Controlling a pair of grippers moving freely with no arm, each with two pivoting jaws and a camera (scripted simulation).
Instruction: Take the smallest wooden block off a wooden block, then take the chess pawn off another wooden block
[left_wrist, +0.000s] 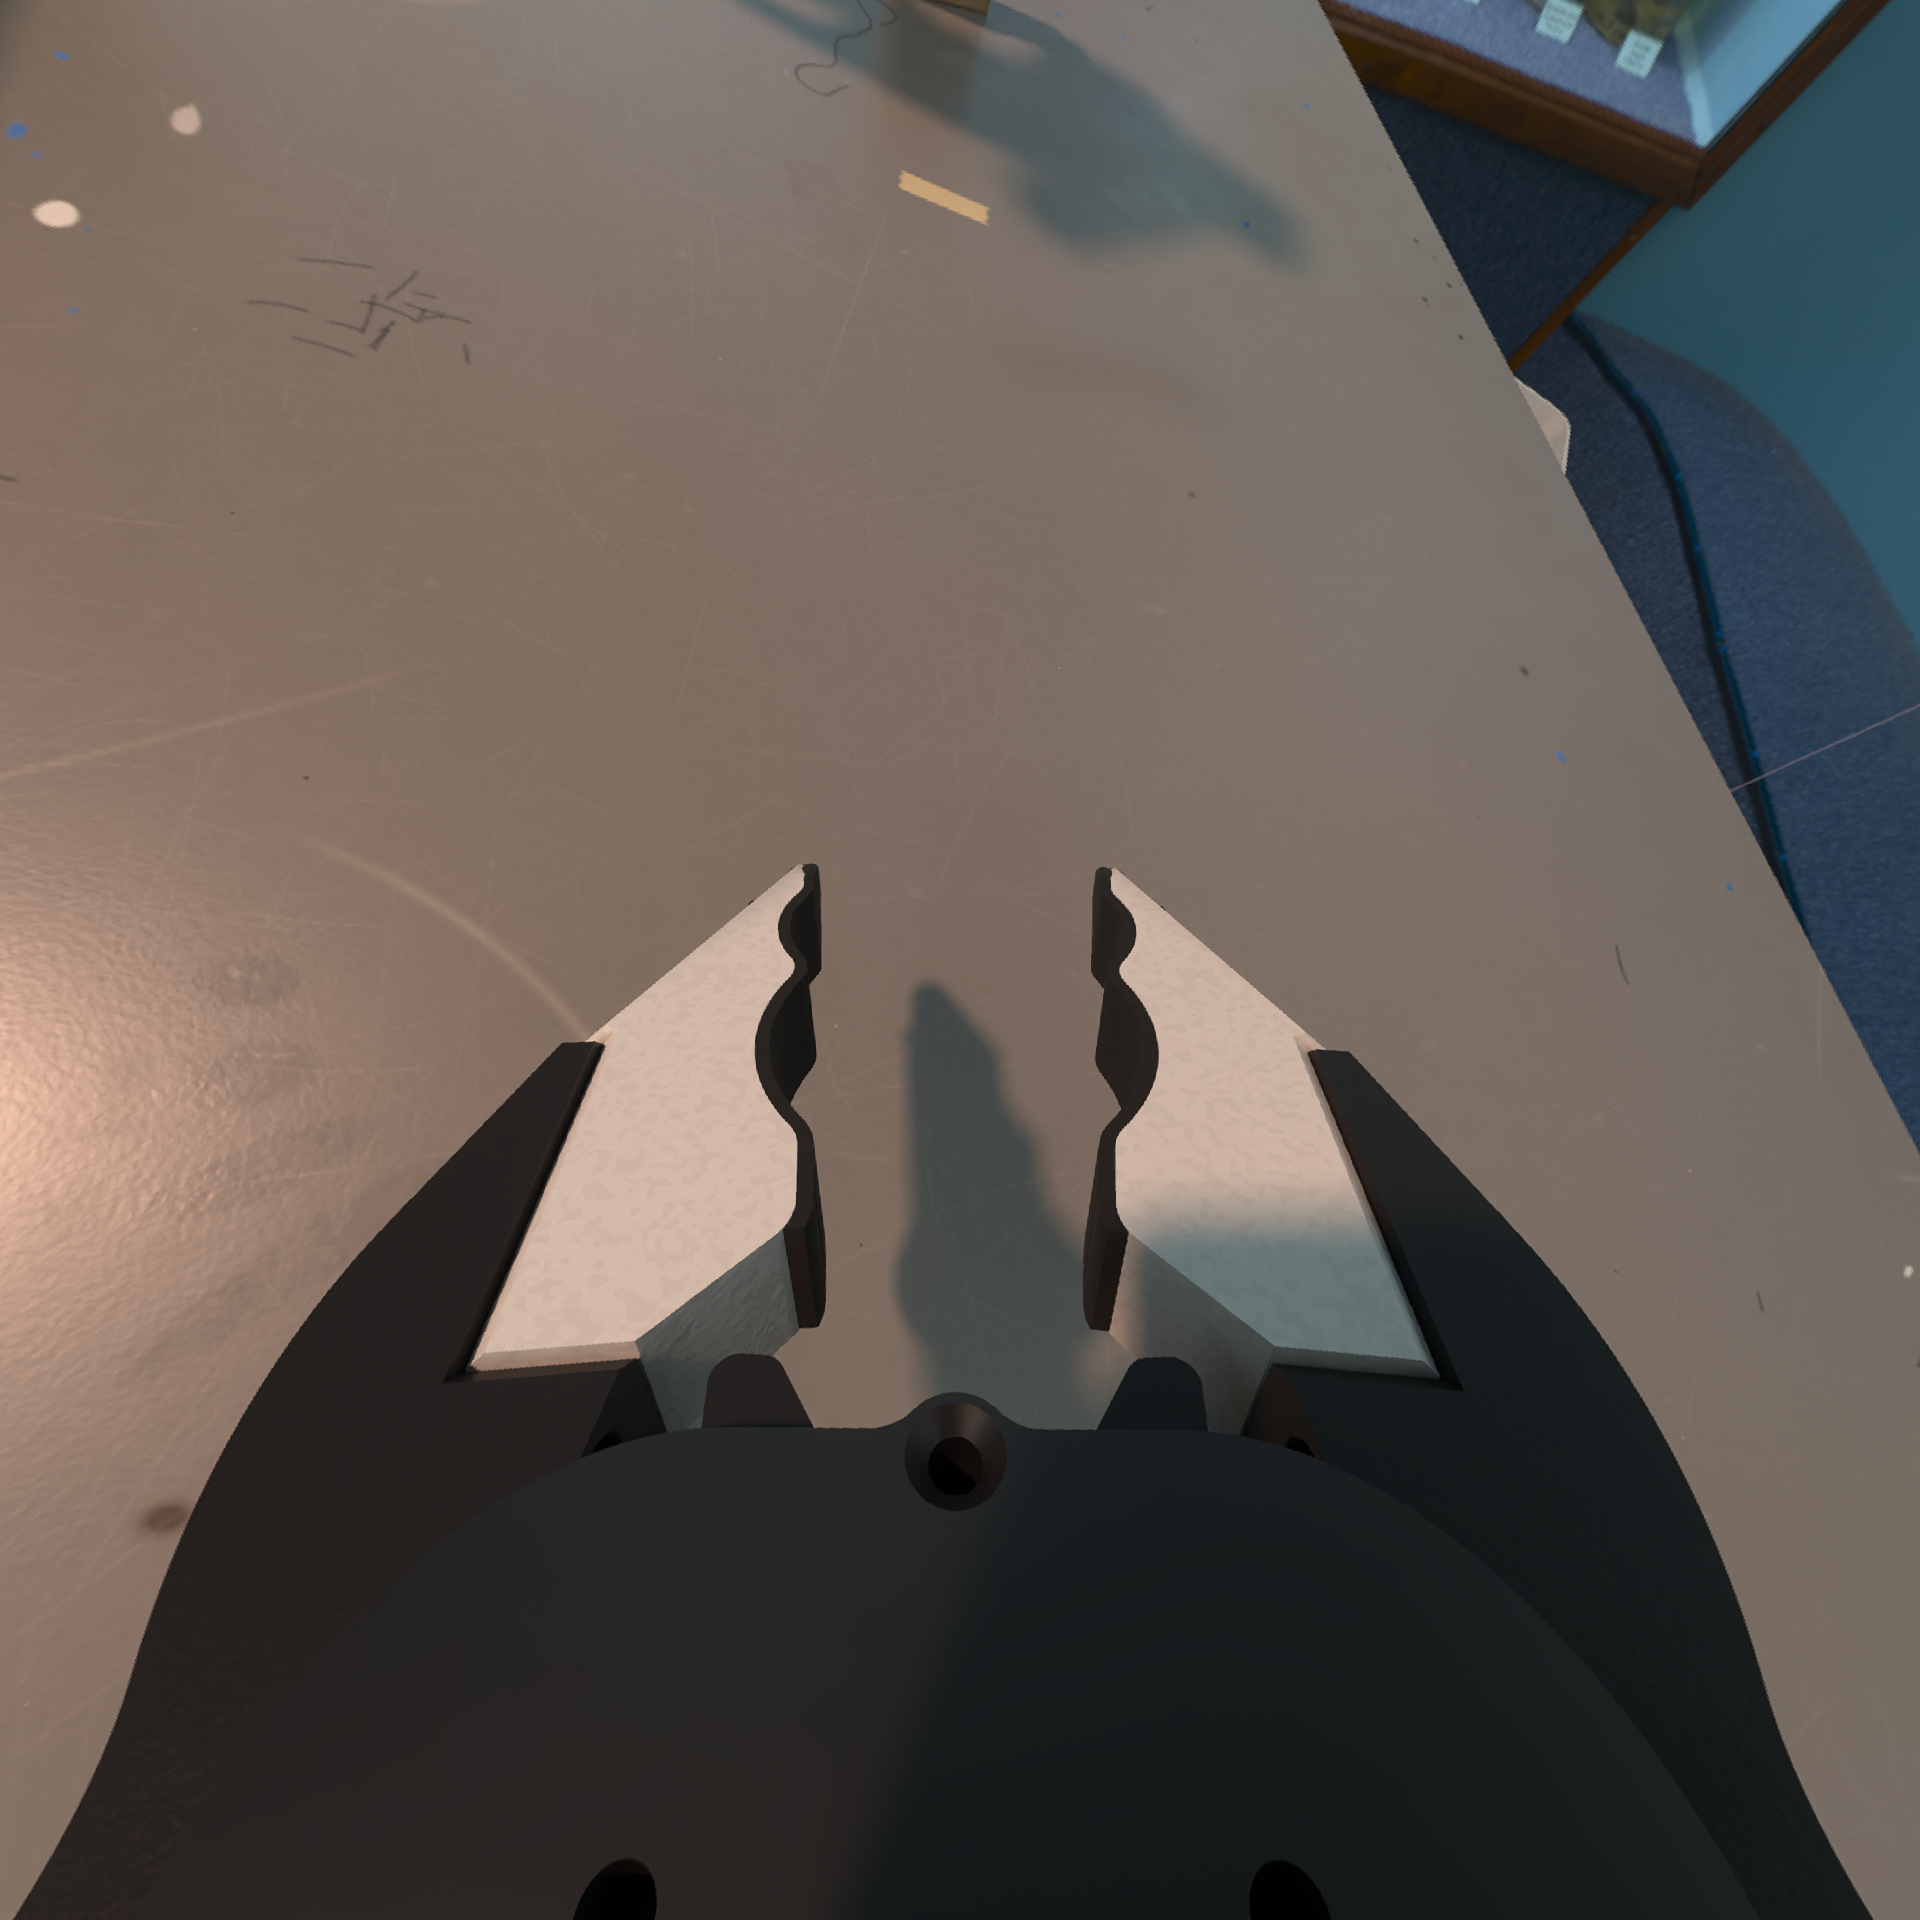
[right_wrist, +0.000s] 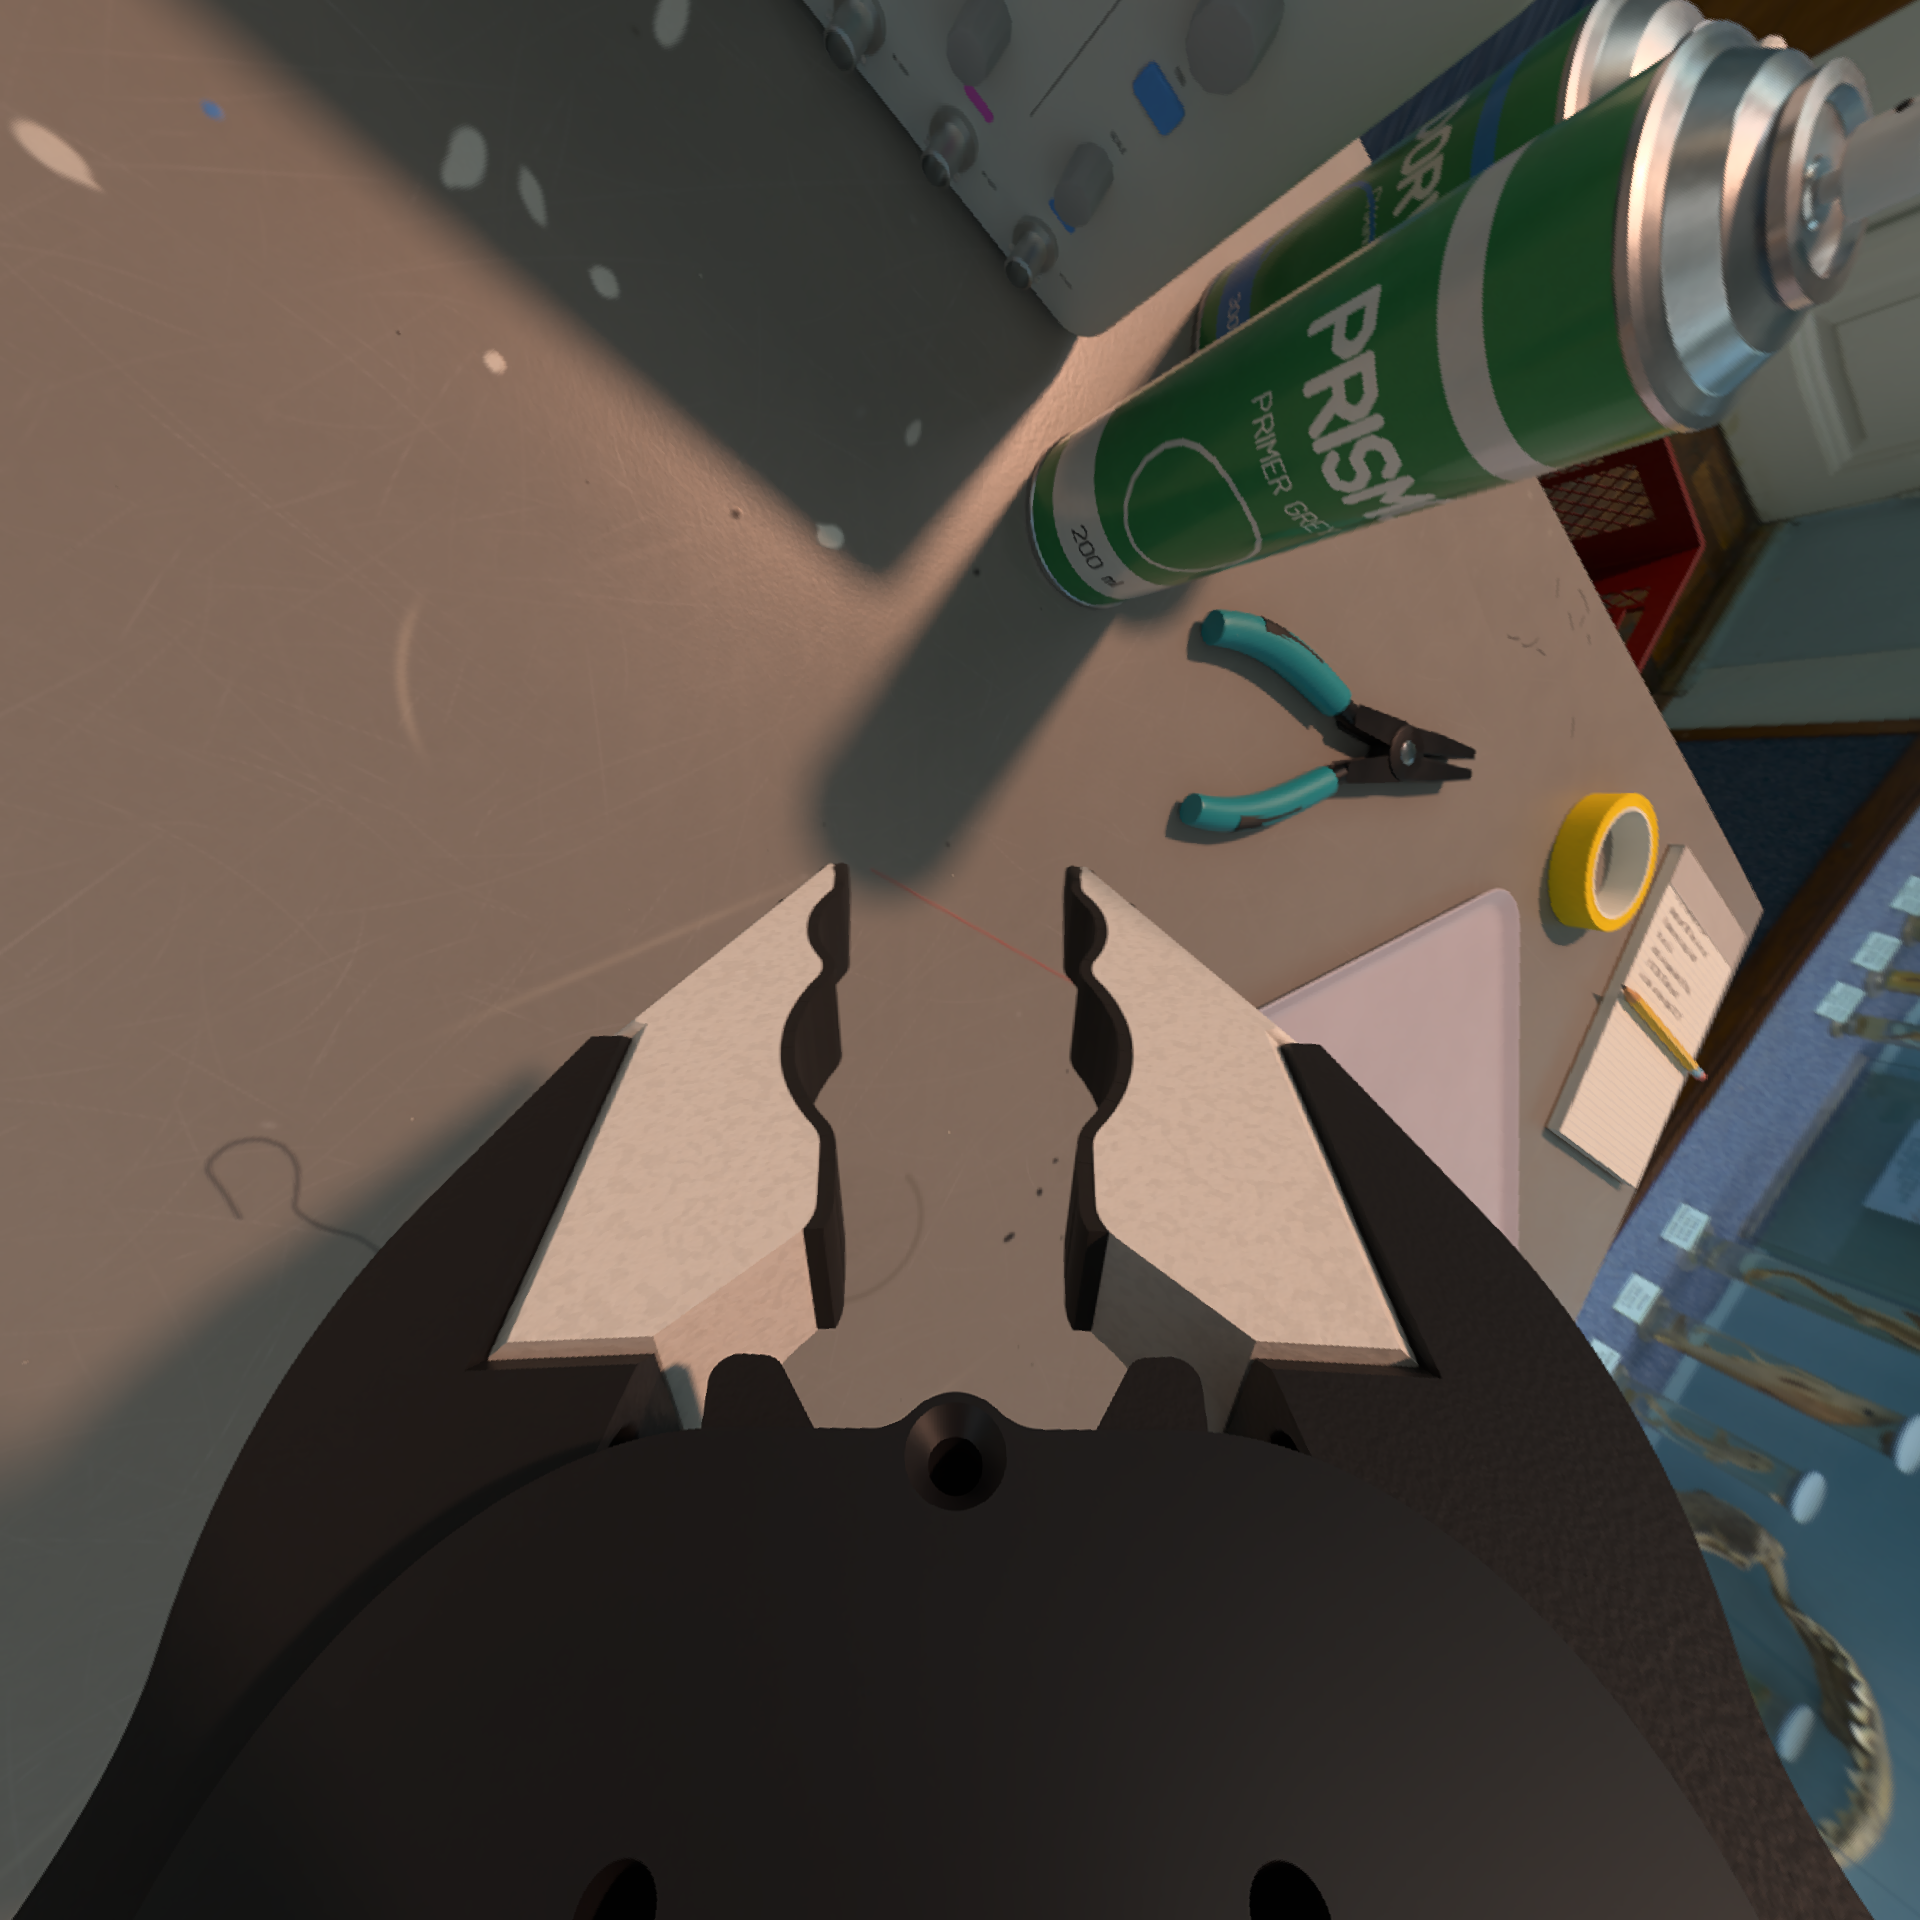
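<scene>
Scuffed grey surface (left_wrist: 727, 623) shows no blocks or pawn; left gripper (left_wrist: 956, 883) and right gripper (right_wrist: 956, 883), jaws parted and empty, must first find them.

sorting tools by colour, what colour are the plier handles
Teal, with black jaws; the pliers show best in the right wrist view.

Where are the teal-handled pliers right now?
In the right wrist view, the pliers lie on the table, right of the open right gripper, between the green can and yellow tape.

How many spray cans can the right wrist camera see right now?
2: a green spray can standing beyond the pliers, and a second can directly behind it, mostly hidden.
</scene>
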